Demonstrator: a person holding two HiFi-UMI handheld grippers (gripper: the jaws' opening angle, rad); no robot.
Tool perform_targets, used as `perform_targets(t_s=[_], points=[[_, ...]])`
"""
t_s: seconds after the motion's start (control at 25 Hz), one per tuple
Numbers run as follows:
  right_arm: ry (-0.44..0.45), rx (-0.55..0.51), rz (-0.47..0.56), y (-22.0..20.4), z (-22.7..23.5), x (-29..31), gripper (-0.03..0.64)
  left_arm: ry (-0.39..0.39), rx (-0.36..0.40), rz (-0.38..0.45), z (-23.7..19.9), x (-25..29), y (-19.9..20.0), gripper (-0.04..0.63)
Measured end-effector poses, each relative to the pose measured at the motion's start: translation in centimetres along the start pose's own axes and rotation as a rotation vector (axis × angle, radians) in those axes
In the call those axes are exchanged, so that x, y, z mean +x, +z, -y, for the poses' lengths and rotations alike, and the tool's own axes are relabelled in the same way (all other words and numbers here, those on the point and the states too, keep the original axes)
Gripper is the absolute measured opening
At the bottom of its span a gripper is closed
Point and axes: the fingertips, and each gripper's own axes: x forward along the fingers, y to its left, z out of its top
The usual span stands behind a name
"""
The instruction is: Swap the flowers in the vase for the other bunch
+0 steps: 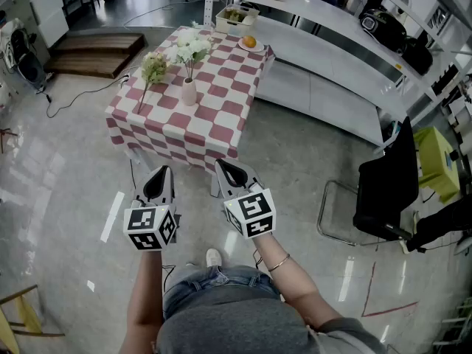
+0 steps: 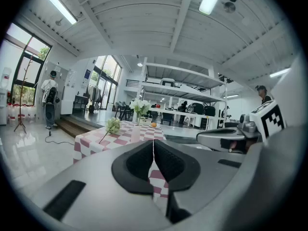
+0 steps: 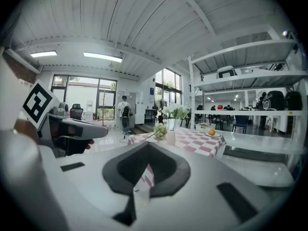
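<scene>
A small pale vase [image 1: 189,92] with white flowers [image 1: 193,47] stands on a table with a red-and-white checked cloth [image 1: 214,116]. To the left of the vase a second, greenish-cream bunch [image 1: 153,68] lies on the cloth. Both grippers are well short of the table, held side by side over the floor. The left gripper [image 1: 164,170] is shut with nothing in it, and so is the right gripper [image 1: 221,165]. In the left gripper view the vase [image 2: 135,134] and loose bunch [image 2: 113,125] are far ahead. The right gripper view shows the vase [image 3: 171,137] and loose bunch [image 3: 160,130] too.
At the table's far end are a white crate [image 1: 237,18] of fruit and a plate with an orange [image 1: 250,43]. A long white counter [image 1: 332,21] runs behind on the right. A black chair [image 1: 387,190] stands right; wooden steps [image 1: 96,50] and a floor cable lie left.
</scene>
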Motion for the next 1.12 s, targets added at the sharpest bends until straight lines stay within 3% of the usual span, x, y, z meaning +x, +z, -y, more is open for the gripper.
perform_targets(t_s=[0.52, 1.12], points=[[0.07, 0.01, 0.008, -0.5, -0.2, 0.4, 0.009, -0.011, -0.032, -0.008, 1.3, 0.4, -0.5, 0.021], [0.028, 0.029, -0.006, -0.6, 2.6, 1.9, 0.01, 0.013, -0.027, 0.008, 0.4, 3.2, 0.5, 0.021]])
